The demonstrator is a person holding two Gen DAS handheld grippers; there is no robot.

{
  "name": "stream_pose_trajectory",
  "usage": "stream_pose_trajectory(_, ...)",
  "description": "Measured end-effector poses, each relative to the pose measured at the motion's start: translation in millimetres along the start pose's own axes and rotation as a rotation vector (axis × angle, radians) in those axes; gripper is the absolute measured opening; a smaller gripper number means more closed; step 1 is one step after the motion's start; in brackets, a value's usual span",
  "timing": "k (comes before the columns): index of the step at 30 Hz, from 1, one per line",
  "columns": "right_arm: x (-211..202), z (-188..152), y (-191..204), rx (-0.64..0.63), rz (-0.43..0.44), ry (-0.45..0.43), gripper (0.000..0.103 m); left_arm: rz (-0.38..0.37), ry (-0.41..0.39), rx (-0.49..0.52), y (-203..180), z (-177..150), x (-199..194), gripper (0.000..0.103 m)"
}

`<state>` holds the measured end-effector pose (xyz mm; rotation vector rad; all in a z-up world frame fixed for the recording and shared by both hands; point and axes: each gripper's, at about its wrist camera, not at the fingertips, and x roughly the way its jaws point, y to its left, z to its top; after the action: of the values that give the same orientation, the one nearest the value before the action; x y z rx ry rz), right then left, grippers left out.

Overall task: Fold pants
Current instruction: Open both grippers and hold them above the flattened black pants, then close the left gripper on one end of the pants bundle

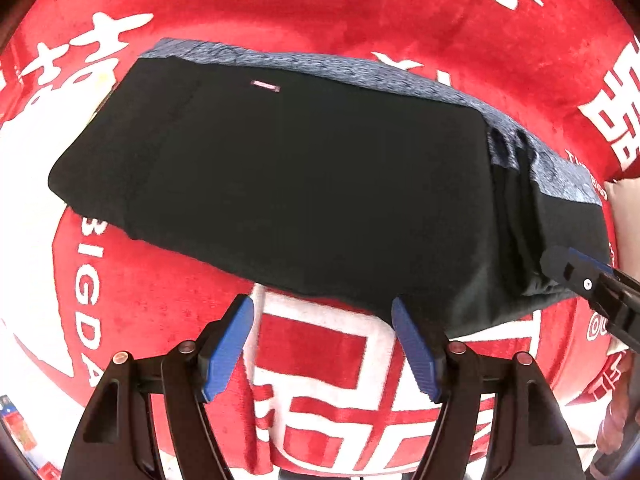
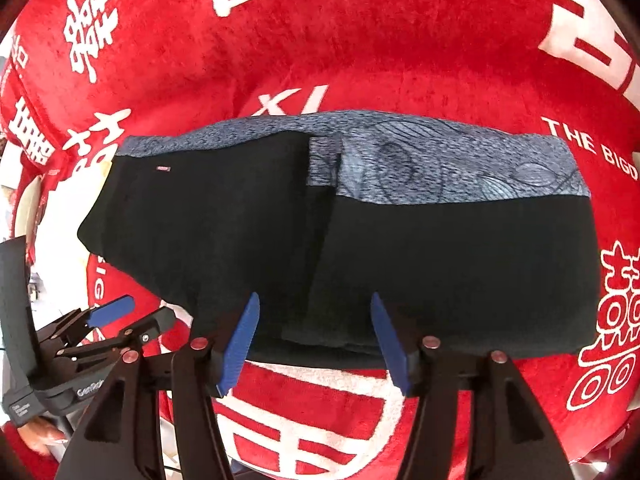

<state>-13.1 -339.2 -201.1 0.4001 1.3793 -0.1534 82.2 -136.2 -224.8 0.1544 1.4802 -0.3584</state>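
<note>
The black pants [image 1: 304, 184] with a blue-grey patterned strip along the far edge lie folded flat on the red blanket [image 1: 360, 16]. In the right wrist view the pants [image 2: 440, 264] show a folded layer overlapping on the left half. My left gripper [image 1: 322, 324] is open and empty, hovering just in front of the pants' near edge. My right gripper [image 2: 314, 320] is open and empty, its blue fingertips [image 2: 248, 320] over the near edge. The right gripper also shows in the left wrist view [image 1: 576, 268] at the pants' right end. The left gripper also shows in the right wrist view [image 2: 132, 316].
The red blanket [image 2: 360, 40] with white characters and lettering covers the whole surface around the pants. A person's hand [image 2: 40, 432] holds the left gripper at the lower left. Pale objects [image 2: 28, 200] lie beyond the blanket's left edge.
</note>
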Motion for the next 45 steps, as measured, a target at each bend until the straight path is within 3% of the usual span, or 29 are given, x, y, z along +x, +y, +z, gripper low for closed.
stream_pose_trajectory(4, 4.8, 1.1, 9.7, -0.021, -0.004, 0.013, 0.063, -0.011, -0.005, -0.022, 5.2, -0.2, 0.6, 0.073)
stream_pose_trajectory(7, 12.7, 0.6, 13.0, -0.026, -0.013, 0.028, 0.071, -0.016, -0.002, -0.028, 6.5, -1.2, 2.8, 0.073)
stream_pose_trajectory(13, 25.6, 1.8, 3.2, 0.053, 0.022, 0.048, 0.077, -0.016, 0.000, -0.040, 12.2, -2.8, 3.7, 0.073)
stream_pose_trajectory(22, 25.4, 0.8, 3.9, 0.037, 0.023, 0.032, 0.079, 0.003, -0.002, -0.043, 17.8, -2.1, 3.8, 0.073)
stream_pose_trajectory(30, 27.1, -4.2, 16.3, -0.066, -0.018, 0.016, 0.082, -0.021, -0.011, -0.081, 29.8, -6.1, 3.3, 0.073)
stream_pose_trajectory(35, 24.2, -7.4, 15.9, -0.052, -0.023, -0.018, 0.083, -0.035, -0.013, -0.103, 37.9, -9.7, 3.8, 0.073)
stream_pose_trajectory(38, 26.7, -8.7, 24.0, -0.102, -0.068, -0.009, 0.084, -0.083, -0.041, -0.149, 51.0, -11.6, 0.0, 0.073)
stream_pose_trajectory(42, 38.6, -16.9, 47.9, -0.272, -0.192, 0.022, 0.089, -0.128, -0.077, -0.251, 78.2, -12.6, -3.9, 0.073)
stream_pose_trajectory(45, 41.7, -20.1, 51.7, -0.281, -0.233, 0.008, 0.091, -0.132, -0.092, -0.281, 92.2, -13.0, -5.5, 0.073)
